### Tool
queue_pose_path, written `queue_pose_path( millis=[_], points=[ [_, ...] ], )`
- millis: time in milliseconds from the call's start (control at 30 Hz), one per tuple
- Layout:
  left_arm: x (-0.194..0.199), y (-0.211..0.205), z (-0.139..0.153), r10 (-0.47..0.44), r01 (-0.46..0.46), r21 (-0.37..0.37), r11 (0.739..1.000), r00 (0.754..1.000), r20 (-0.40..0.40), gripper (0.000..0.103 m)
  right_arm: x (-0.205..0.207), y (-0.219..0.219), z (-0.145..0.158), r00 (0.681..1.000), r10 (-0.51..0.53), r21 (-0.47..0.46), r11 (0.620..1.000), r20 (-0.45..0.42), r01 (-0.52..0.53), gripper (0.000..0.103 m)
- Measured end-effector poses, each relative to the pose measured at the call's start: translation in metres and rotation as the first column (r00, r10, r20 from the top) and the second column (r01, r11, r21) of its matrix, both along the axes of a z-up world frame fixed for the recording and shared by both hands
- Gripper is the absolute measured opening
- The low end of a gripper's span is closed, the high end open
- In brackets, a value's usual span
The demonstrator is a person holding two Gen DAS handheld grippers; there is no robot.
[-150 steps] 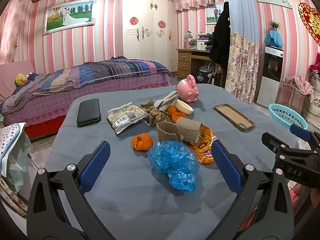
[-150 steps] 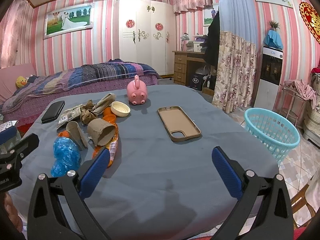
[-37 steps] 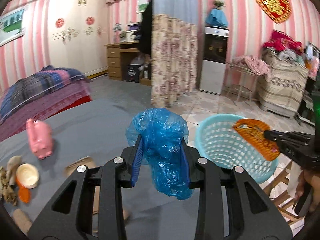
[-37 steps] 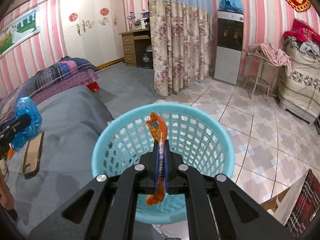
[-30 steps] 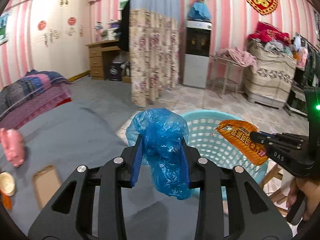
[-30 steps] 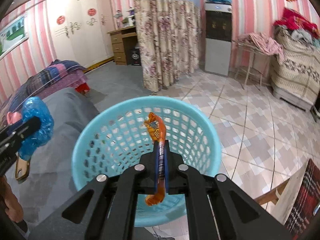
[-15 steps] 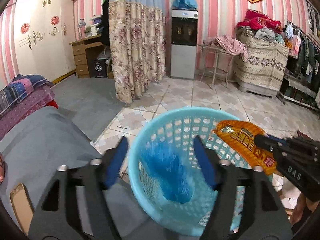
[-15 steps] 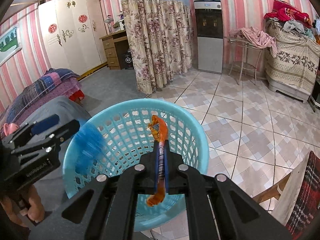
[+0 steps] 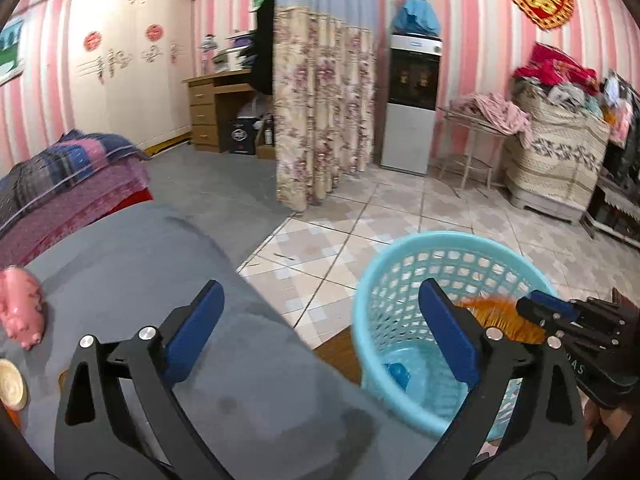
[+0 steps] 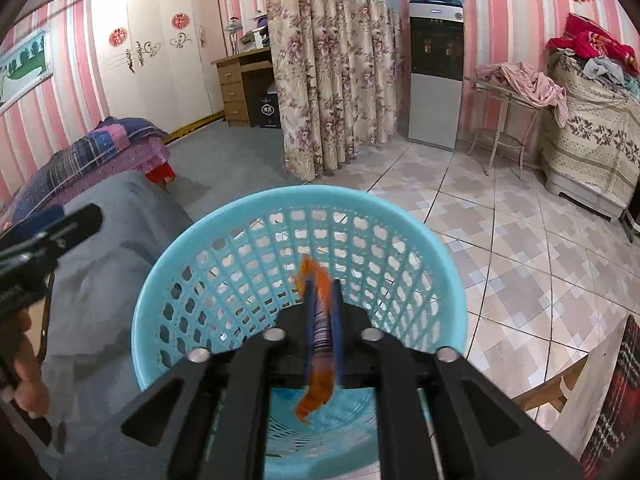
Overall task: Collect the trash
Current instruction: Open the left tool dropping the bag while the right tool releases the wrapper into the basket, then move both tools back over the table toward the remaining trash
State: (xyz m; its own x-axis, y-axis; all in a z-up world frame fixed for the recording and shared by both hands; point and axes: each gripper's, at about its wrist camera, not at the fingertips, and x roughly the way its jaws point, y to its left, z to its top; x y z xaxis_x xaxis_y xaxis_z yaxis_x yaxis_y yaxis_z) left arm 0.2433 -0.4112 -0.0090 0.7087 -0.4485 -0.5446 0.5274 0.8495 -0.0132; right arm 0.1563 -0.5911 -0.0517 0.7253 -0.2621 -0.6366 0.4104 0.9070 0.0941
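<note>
Trash basket (image 9: 404, 256), light blue, lattice wall, on tiled floor (image 9: 360, 216) just off the edge of the grey-covered table (image 9: 160, 264).

Left wrist view: left gripper (image 9: 320, 332) spread wide, blue pads (image 9: 196, 328) far apart, nothing between them. Right pad overlapping the basket opening; left pad over the cloth near the table edge. Blue plastic bag (image 9: 397, 374) low inside the basket, only a small patch visible. Right gripper (image 9: 532, 308) entering from the right over the basket rim, orange wrapper (image 9: 496, 320) at its tip, motion-blurred. Pink piggy bank (image 9: 20, 304) and a cream dish (image 9: 10, 384) at far left on the cloth. Open tile beyond the basket up to a floral curtain (image 9: 320, 120) and a water dispenser (image 9: 412, 100).

Right wrist view: right gripper (image 10: 322, 312) over the basket (image 10: 248, 224) mouth, jaws narrowly parted around the orange wrapper (image 10: 318, 344); firm grip or loosened — cannot tell, wrapper blurred, lower end hanging toward the basket floor. Blue bag (image 10: 292, 404) faintly visible at the bottom. Left gripper (image 10: 52, 228) at left edge, over the grey cloth (image 10: 112, 264). Bare tiles (image 10: 500, 240) right of the basket; bed (image 10: 100, 148) and wardrobe (image 10: 152, 48) behind.
</note>
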Motion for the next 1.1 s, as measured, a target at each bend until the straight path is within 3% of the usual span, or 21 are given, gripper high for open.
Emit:
queue_pose_path(
  millis=[33, 133, 333, 700, 1100],
  points=[
    [0.001, 0.006, 0.001, 0.012, -0.012, -0.005, 1.000, 1.000, -0.001, 0.095, -0.001, 0.002, 0.002, 1.000, -0.004, -0.009, 1.000, 0.015, 0.004, 0.066],
    [0.001, 0.020, 0.002, 0.037, -0.037, -0.005, 0.999, 0.999, 0.003, 0.095, -0.002, 0.004, 0.007, 1.000, -0.006, -0.020, 1.000, 0.028, 0.007, 0.069],
    [-0.007, 0.050, 0.009, 0.084, -0.084, -0.014, 0.996, 0.996, 0.022, 0.097, -0.004, 0.012, 0.016, 0.999, -0.019, -0.046, 0.999, 0.046, 0.021, 0.087],
    [-0.031, 0.123, 0.008, 0.196, -0.196, -0.008, 0.981, 0.980, 0.025, 0.097, -0.003, 0.061, 0.042, 0.991, 0.073, -0.110, 0.992, 0.111, -0.061, 0.095],
    [-0.053, 0.203, -0.012, 0.319, -0.317, 0.076, 0.945, 0.948, -0.017, 0.097, 0.011, 0.144, 0.042, 0.961, 0.250, -0.102, 0.966, 0.115, -0.239, 0.095]
  ],
)
